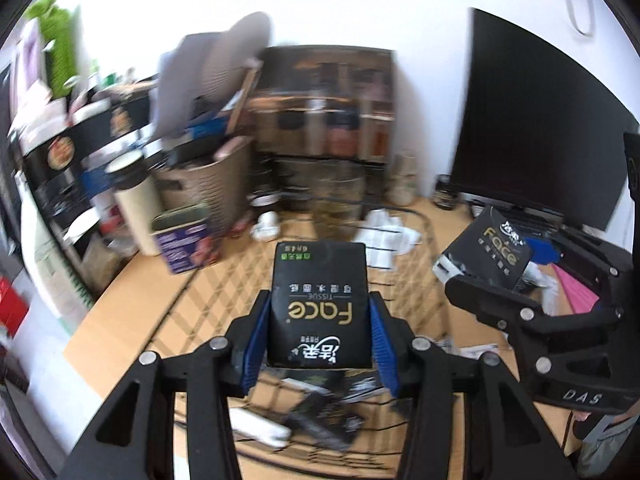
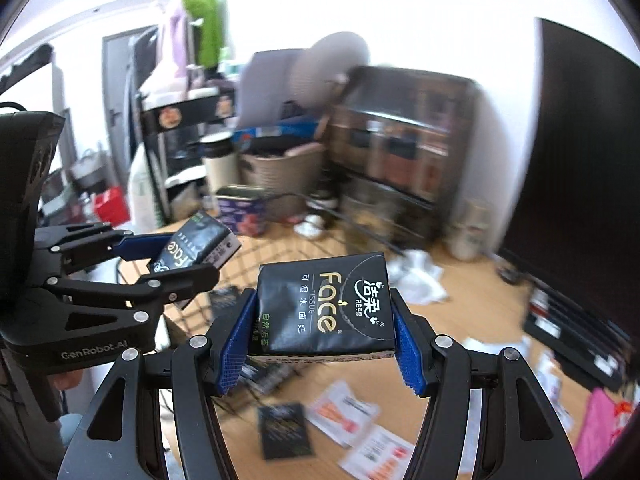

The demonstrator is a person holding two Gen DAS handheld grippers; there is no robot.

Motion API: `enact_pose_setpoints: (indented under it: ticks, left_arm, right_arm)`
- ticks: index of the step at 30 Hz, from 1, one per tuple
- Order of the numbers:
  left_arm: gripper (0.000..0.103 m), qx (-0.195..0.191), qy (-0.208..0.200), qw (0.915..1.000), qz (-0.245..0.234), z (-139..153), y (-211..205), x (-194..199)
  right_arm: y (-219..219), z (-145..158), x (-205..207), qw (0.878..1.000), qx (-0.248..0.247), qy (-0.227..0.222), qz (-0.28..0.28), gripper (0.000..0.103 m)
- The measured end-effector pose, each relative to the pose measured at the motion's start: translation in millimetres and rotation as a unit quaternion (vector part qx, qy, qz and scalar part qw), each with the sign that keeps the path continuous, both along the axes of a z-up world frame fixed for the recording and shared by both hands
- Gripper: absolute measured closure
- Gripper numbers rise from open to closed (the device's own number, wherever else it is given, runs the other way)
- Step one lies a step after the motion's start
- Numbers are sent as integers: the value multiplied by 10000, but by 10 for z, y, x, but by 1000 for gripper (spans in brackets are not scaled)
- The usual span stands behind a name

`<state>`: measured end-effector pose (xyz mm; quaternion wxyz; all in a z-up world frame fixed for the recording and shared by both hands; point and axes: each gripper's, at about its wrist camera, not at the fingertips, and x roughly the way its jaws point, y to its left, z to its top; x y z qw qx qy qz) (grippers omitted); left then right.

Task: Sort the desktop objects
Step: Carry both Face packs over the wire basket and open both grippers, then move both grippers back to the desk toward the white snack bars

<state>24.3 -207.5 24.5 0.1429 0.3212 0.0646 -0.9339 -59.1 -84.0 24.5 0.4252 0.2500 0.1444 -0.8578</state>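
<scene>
Gripping one black tissue pack each (held aloft): left gripper point(image 1: 320, 312) pinching left tissue pack point(image 1: 319, 300), right gripper point(image 2: 326, 320) pinching right tissue pack point(image 2: 326, 304).

Both views are bright, daylight blowing the white wall point(image 1: 360, 8) out to near pure white at the top. Motion blur smears the shelves point(image 2: 400, 152) and the papers point(image 2: 360, 432) on the counter point(image 1: 420, 240), while the held tissue packs point(image 1: 320, 308) stay sharp. Fisheye bending curves the monitor point(image 1: 532, 120), with black vignette corners

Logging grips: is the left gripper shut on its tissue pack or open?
Shut: the left gripper has its blue pads pressed against both sides of the black tissue pack, held above the desk.
</scene>
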Motion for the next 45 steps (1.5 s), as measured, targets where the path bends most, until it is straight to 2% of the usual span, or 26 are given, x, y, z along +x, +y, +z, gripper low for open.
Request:
enact_pose_setpoints:
  ticks: [6,15,17,21,24,30,33,39,45]
  left_arm:
    - [51,115,-109,9990,413,-127,-341,133]
    - [49,155,-98,9990,405,-144,-371,217]
    - [43,124,-113,9994,304,-139,-334,211]
    - [28,39,34,9990,436,-98,-302,233]
    - [26,146,74,9994,297,-77,-272,225]
    - [26,126,86,9999,75,-41,-110,146]
    - [26,205,134,9995,-184,-15,22,86]
    - [26,170,70,9967,-792,-42,478,-132]
    - [26,120,-151,9872,-1582,-172,1088,-414]
  right_arm:
    - [-411,-127,62,9995,67,-122,287,41]
    - [-524,-145,41,9992,87,-175,353,40]
    - [-512,-138,51,9994,75,-89,317,38]
    - [-407,-88,34,9998,7,3,174,31]
    - [-312,-61,-10,9999,-62,-59,100,29]
    - [-107,-44,-52,9999,-63,-57,-75,29]
    - [51,-32,-75,9997,-67,-14,-245,29]
    - [595,-37,-232,9963,-34,24,-861,29]
    - [1263,-178,-473,9865,95,-84,-1634,29]
